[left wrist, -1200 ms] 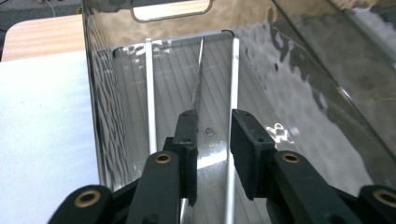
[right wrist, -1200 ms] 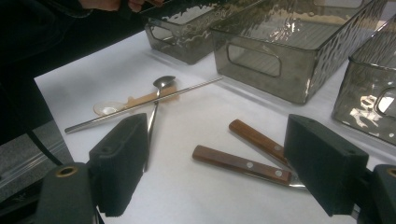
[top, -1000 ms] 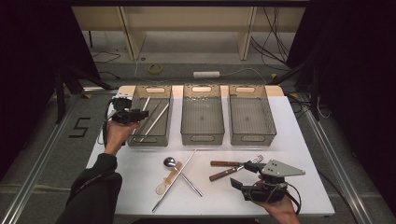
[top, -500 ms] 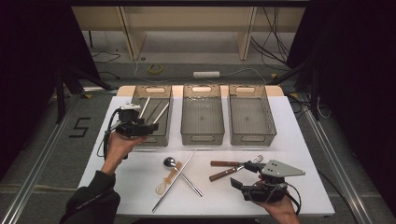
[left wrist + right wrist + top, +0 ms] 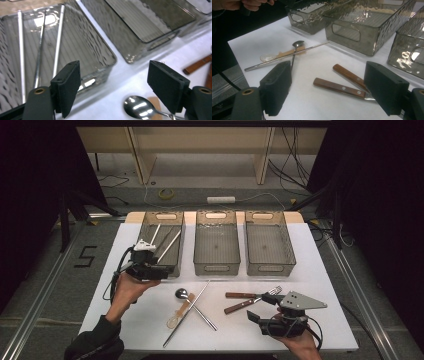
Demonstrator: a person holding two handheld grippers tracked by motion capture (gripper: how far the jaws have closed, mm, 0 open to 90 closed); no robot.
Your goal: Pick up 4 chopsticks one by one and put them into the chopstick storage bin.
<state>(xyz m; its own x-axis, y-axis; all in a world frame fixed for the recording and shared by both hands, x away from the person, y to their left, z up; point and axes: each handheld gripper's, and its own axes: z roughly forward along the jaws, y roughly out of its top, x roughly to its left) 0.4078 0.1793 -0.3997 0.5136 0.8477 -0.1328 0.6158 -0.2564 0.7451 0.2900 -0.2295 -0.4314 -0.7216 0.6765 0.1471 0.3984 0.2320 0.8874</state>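
Nearby, crossed chopsticks (image 5: pixel 189 312) and spoons (image 5: pixel 182 294) lie before three bins (image 5: pixel 216 268).

Beyond the far edge of the white table (image 5: pixel 320 255), a yellow tape roll (image 5: pixel 166 193) and a white power strip (image 5: pixel 221 199) are seen lying near each other on the grey floor. A black "5" marking (image 5: pixel 86 256) is set on the floor left of the table. Dark cables (image 5: pixel 289 146) are draped beyond its far right corner.
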